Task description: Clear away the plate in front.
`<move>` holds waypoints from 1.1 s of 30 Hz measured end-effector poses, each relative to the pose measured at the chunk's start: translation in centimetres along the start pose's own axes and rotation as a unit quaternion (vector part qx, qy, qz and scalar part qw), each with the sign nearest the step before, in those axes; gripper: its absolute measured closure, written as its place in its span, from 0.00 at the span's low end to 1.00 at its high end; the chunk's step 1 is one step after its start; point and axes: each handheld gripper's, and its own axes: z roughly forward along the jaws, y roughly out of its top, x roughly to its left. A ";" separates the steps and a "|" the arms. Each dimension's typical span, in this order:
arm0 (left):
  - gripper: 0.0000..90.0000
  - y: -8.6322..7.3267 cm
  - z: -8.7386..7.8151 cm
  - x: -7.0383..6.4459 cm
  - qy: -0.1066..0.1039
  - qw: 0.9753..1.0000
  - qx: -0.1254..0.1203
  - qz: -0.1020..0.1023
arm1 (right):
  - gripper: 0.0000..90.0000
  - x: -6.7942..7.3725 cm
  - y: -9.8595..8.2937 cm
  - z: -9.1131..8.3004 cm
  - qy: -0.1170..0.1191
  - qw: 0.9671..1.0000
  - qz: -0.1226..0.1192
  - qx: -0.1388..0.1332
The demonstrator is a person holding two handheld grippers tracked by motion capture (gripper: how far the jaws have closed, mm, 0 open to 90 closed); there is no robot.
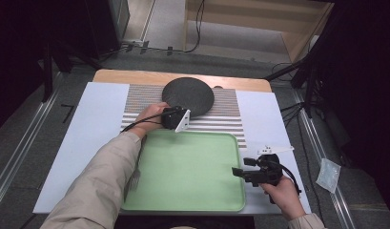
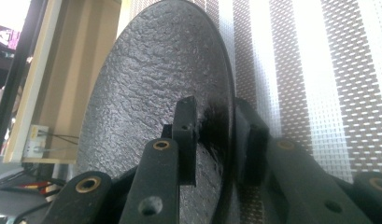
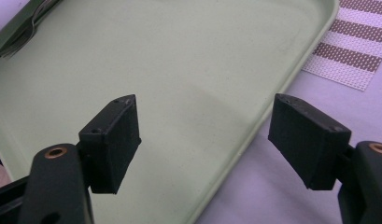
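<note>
Jaws of your left hand-held gripper (image 2: pixel 215 140) are closed on the near rim of the dark round plate (image 1: pixel 188 96), one jaw on each face. That plate sits on the striped mat (image 1: pixel 228 114), just beyond the green tray (image 1: pixel 192 167). Your right hand-held gripper (image 3: pixel 202 140) hovers over the tray's right edge with its jaws wide apart, holding nothing. Fork (image 1: pixel 134 179) lies along the tray's left edge on the worktop (image 1: pixel 78 143).

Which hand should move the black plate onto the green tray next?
Left. Its tongs already straddle the black plate rim. The right tongs are open at the green tray edge, holding nothing.
</note>
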 end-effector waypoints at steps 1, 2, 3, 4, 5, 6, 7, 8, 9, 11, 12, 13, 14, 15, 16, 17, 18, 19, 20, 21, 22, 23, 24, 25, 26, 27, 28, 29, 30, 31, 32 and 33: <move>0.83 0.1 0.0 -0.1 0.003 1.000 0.003 0.003 | 0.25 -0.1 0.0 0.0 0.000 1.000 -0.003 -0.002; 0.83 0.1 0.0 -0.1 0.003 1.000 0.004 0.001 | 0.25 -0.1 0.0 0.0 -0.001 1.000 -0.004 -0.002; 0.83 0.1 0.0 -0.2 0.008 1.000 0.005 0.005 | 0.25 -0.1 0.0 0.0 -0.001 1.000 -0.005 -0.001; 0.84 0.1 0.1 -0.3 0.010 1.000 0.003 0.004 | 0.25 -0.1 0.0 0.0 -0.001 1.000 -0.005 0.000; 0.84 0.1 0.3 -0.6 0.014 1.000 -0.014 -0.017 | 0.25 0.0 0.0 0.1 -0.001 1.000 -0.003 0.001; 0.84 0.1 0.8 -1.2 0.022 0.998 -0.042 -0.047 | 0.25 -0.1 0.0 0.1 -0.001 1.000 -0.004 0.001; 0.85 0.1 0.8 -1.3 0.030 0.998 -0.038 -0.034 | 0.25 0.0 0.0 0.1 -0.001 1.000 -0.005 0.003; 0.85 0.2 0.8 -1.4 0.035 0.999 -0.031 -0.025 | 0.25 0.0 0.0 0.1 0.000 1.000 -0.004 0.002; 0.86 0.3 1.0 -1.5 0.038 0.999 -0.031 -0.023 | 0.25 -0.1 0.0 0.1 -0.001 1.000 -0.005 0.001; 0.87 0.5 1.0 -1.6 0.051 0.998 -0.022 -0.003 | 0.25 -0.1 0.0 0.1 0.000 1.000 -0.005 0.001; 0.88 0.5 1.2 -1.9 0.060 0.998 -0.032 -0.004 | 0.25 -0.1 0.0 0.1 0.000 1.000 -0.005 0.001; 0.89 0.6 1.2 -2.1 0.066 0.997 -0.033 -0.001 | 0.25 -0.1 0.0 0.1 0.000 1.000 -0.005 0.001; 0.89 0.7 1.1 -2.1 0.069 0.997 -0.024 0.011 | 0.25 0.0 0.0 0.0 0.000 1.000 -0.004 0.000; 0.90 0.9 0.5 -1.8 0.064 0.996 0.024 0.054 | 0.25 0.0 0.0 0.0 0.000 1.000 0.000 0.000; 0.90 0.9 0.6 -1.8 0.068 0.996 0.021 0.051 | 0.25 0.0 0.0 0.0 0.000 1.000 -0.001 0.000; 0.90 1.0 0.8 -2.0 0.068 0.997 0.004 0.025 | 0.25 -0.1 0.0 0.0 0.000 1.000 -0.005 0.001; 0.91 1.2 0.5 -1.8 0.072 0.996 0.028 0.050 | 0.25 -0.2 0.0 0.0 0.001 1.000 -0.006 0.001; 0.92 1.3 0.4 -1.8 0.075 0.995 0.027 0.051 | 0.25 -0.2 0.0 0.0 0.001 1.000 -0.006 0.000; 0.93 1.5 0.2 -1.5 0.086 0.995 0.024 0.050 | 0.25 -0.2 0.0 0.0 0.000 1.000 -0.005 0.000; 0.96 1.7 0.0 -1.3 0.093 0.994 0.024 0.045 | 0.25 -0.2 0.0 0.0 0.000 1.000 -0.006 0.000; 0.97 1.9 -0.3 -0.8 0.094 0.995 0.023 0.033 | 0.25 -0.2 0.0 0.0 0.001 1.000 -0.006 0.000; 0.97 2.0 -0.5 -0.3 0.093 0.995 0.023 0.029 | 0.25 -0.2 0.0 0.0 0.000 1.000 -0.007 0.001; 0.97 2.1 -0.7 -0.1 0.092 0.995 0.022 0.026 | 0.25 -0.1 0.0 0.0 0.000 1.000 -0.006 0.001; 0.97 2.1 -0.9 0.0 0.091 0.995 0.025 0.025 | 0.25 -0.2 0.0 0.0 0.001 1.000 -0.007 0.000; 0.97 2.2 -0.9 0.0 0.091 0.995 0.025 0.024 | 0.25 -0.2 0.0 0.0 0.002 1.000 -0.005 0.000; 0.97 2.3 -1.0 -0.1 0.090 0.995 0.028 0.026 | 0.25 -0.2 0.0 0.0 0.002 1.000 -0.006 0.000; 0.97 2.4 -1.1 -0.1 0.091 0.995 0.027 0.025 | 0.25 -0.2 0.0 0.0 0.002 1.000 -0.007 0.000; 0.97 2.5 -1.3 -0.2 0.091 0.995 0.028 0.024 | 0.25 -0.2 0.0 -0.1 0.002 1.000 -0.006 0.000; 0.96 2.6 -1.6 -0.1 0.088 0.995 0.028 0.022 | 0.25 -0.3 0.0 0.0 0.001 1.000 -0.007 0.000; 0.96 2.6 -1.8 -0.1 0.092 0.995 0.026 0.022 | 0.25 -0.3 0.0 0.0 0.000 1.000 -0.007 0.000; 0.96 2.7 -2.1 0.0 0.090 0.995 0.028 0.023 | 0.25 -0.2 0.0 0.0 0.000 1.000 -0.004 0.000; 0.95 2.7 -2.3 0.0 0.090 0.995 0.028 0.025 | 0.25 -0.2 0.0 -0.1 0.000 1.000 -0.004 -0.002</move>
